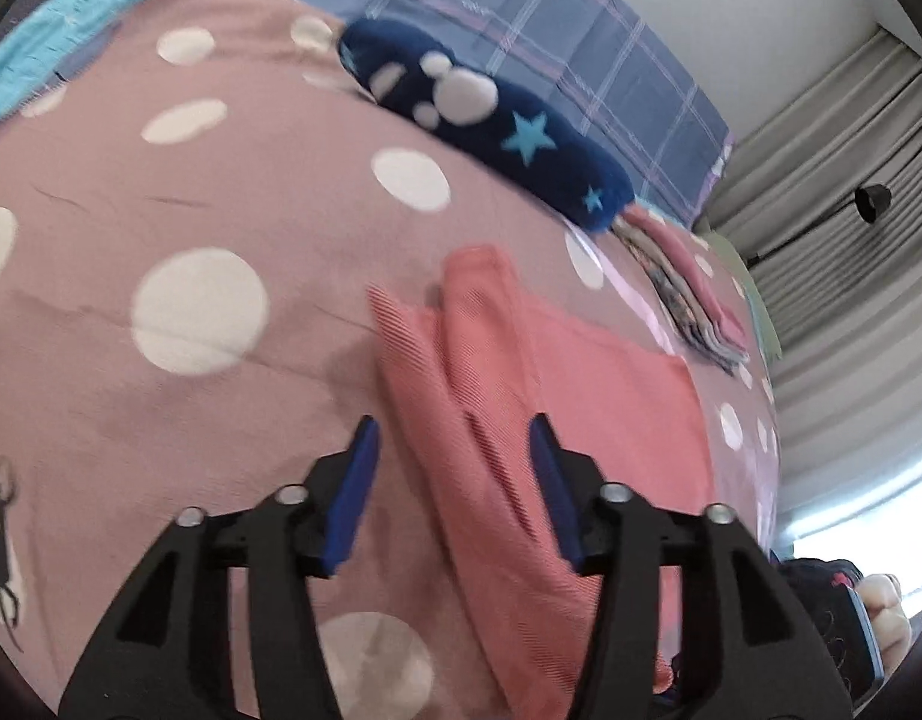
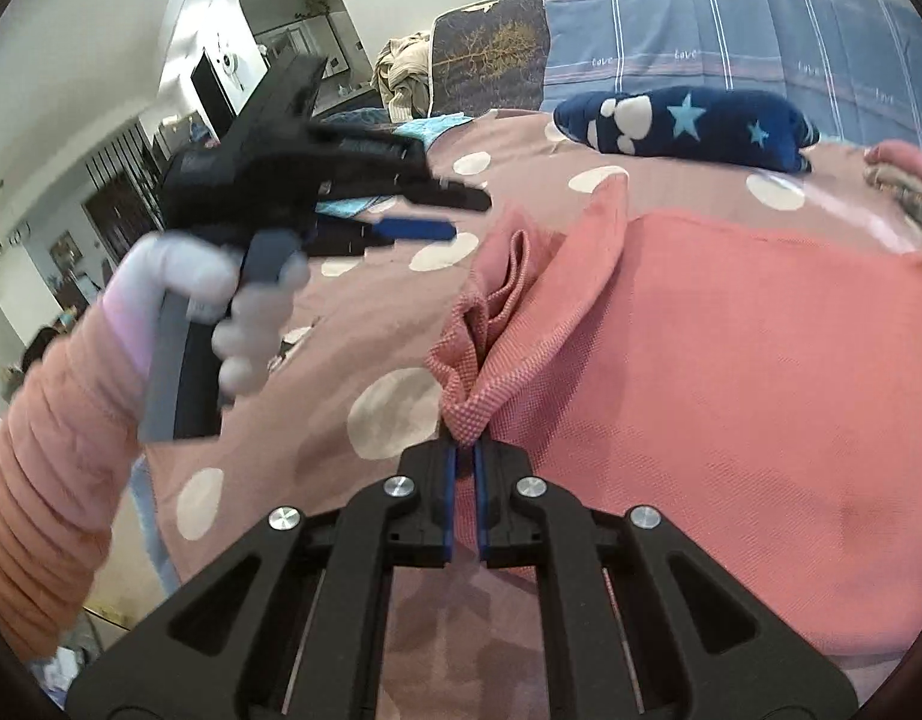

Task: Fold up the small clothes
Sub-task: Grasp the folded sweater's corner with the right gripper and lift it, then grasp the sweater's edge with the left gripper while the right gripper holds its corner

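While the coral garment (image 2: 730, 360) lies spread on the dotted bedspread (image 1: 191, 192), short of the navy star pillow (image 2: 688, 120), the right gripper (image 2: 465, 450) pinches 1 bunched corner tight. The left gripper (image 1: 455, 468) hangs half open above the garment's rumpled fold, gripping nothing. A 1-sided pull may drag the whole piece askew or slip the thin pinch free.
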A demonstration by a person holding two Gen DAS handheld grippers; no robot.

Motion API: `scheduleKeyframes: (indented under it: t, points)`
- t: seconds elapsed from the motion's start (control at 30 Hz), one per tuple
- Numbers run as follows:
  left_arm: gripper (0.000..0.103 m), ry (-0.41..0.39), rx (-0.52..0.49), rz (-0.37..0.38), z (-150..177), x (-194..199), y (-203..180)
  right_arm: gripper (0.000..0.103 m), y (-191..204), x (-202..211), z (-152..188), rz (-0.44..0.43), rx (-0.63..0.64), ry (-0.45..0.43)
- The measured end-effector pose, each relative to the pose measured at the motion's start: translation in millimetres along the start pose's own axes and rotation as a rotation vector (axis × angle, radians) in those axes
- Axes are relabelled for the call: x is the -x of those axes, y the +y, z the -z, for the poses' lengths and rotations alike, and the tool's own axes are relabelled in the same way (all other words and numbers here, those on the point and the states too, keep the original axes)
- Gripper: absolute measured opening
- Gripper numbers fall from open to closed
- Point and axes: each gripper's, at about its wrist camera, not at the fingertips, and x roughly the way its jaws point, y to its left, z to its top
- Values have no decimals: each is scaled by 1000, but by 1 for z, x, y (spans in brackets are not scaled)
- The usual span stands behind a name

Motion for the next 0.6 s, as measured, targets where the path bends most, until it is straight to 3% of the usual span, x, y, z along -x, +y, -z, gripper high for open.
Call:
scheduleKeyframes:
  t: [0.2,0.3,0.5,0.53,0.6]
  points:
    - [58,94,-97,-31,-3,-41,-36,5,-2,-6,2,-16,-22,16]
    - [59,123,-167,-91,-5,-59,-56,5,-5,-9,2,-9,-26,23]
    - [63,186,-349,-355,-3,-94,-87,5,0,-16,6,4,9,39]
    - [68,187,-383,-409,-3,-98,-91,5,2,-17,7,5,14,40]
    - [68,185,-406,-451,-3,-102,-96,5,4,-18,8,6,22,41]
